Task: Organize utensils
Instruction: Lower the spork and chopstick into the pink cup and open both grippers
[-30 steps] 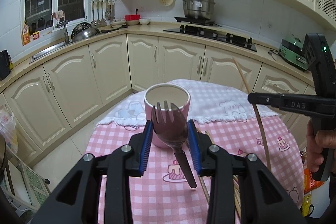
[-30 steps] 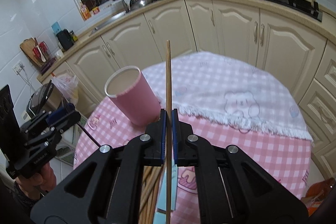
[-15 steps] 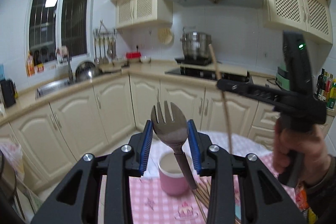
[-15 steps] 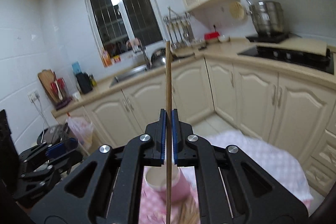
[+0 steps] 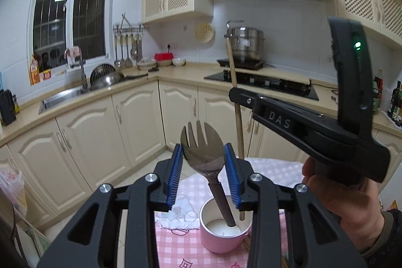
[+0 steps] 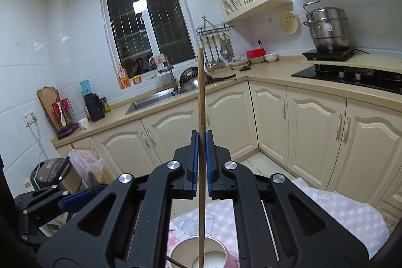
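Both grippers held utensils above the pink cup (image 5: 224, 230).
Left gripper (image 5: 203, 176) clasped the spork (image 5: 202, 150); right gripper (image 6: 201, 162) pinched a chopstick (image 6: 201, 102), cabinets (image 6: 311, 124) behind.

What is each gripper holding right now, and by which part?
The left gripper holds a spork by the sides of its head; the right gripper pinches a wooden chopstick around mid-length.

Two wrist cameras, each looking forward along its fingers, slightly downward, close above the pink cup (image 5: 224, 230) (image 6: 198, 255); both share sink (image 5: 62, 97) (image 6: 150, 98), stove (image 5: 263, 83) (image 6: 351, 75), table
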Tool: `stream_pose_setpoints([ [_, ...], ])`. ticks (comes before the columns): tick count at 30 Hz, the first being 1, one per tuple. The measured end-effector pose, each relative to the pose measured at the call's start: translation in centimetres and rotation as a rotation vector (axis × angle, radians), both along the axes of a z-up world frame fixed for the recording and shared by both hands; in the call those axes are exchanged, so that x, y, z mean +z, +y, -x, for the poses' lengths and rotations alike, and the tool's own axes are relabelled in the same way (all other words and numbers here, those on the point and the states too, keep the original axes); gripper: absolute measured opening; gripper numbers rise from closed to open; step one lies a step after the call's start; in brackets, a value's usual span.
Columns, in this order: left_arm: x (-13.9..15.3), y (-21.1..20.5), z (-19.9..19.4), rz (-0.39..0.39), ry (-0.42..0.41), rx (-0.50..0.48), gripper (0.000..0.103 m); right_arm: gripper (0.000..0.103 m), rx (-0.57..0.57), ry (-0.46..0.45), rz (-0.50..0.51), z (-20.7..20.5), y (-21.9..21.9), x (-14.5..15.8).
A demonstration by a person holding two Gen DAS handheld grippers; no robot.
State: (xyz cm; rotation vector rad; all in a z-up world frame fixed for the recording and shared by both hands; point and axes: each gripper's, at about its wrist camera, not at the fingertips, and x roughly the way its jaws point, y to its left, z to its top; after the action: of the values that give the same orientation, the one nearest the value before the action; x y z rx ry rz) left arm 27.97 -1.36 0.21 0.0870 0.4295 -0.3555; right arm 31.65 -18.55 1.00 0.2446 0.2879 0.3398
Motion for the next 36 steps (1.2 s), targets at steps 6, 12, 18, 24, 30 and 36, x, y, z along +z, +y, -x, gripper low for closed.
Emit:
stream_pose_setpoints([
  [6,-2.2,-0.1,-1.3,0.003,0.047,0.009,0.034,0.009,0.033,0.093,0.036,-0.9,0.2,-2.0],
  [12,-2.2,1.1,-0.9,0.066,0.034,0.051,0.077,0.085,-0.004,0.096,0.002,0.7,-2.2,-2.0],
  [18,-1.1,1.6,0.7,0.066,0.011,0.103,0.089,0.097,-0.026,0.110,-0.052,2.4,-5.1,-0.8],
  [24,-0.2,1.6,2.3,0.057,0.011,0.151,0.090,0.097,-0.045,0.137,-0.063,4.4,-7.3,0.3],
  [30,-0.1,1.5,4.2,0.066,0.028,0.167,0.090,0.097,-0.047,0.177,-0.037,6.1,-8.2,0.5],
  [36,-1.2,1.4,5.5,0.063,0.060,0.167,0.090,0.097,-0.046,0.251,-0.010,7.0,-8.8,-0.5],
])
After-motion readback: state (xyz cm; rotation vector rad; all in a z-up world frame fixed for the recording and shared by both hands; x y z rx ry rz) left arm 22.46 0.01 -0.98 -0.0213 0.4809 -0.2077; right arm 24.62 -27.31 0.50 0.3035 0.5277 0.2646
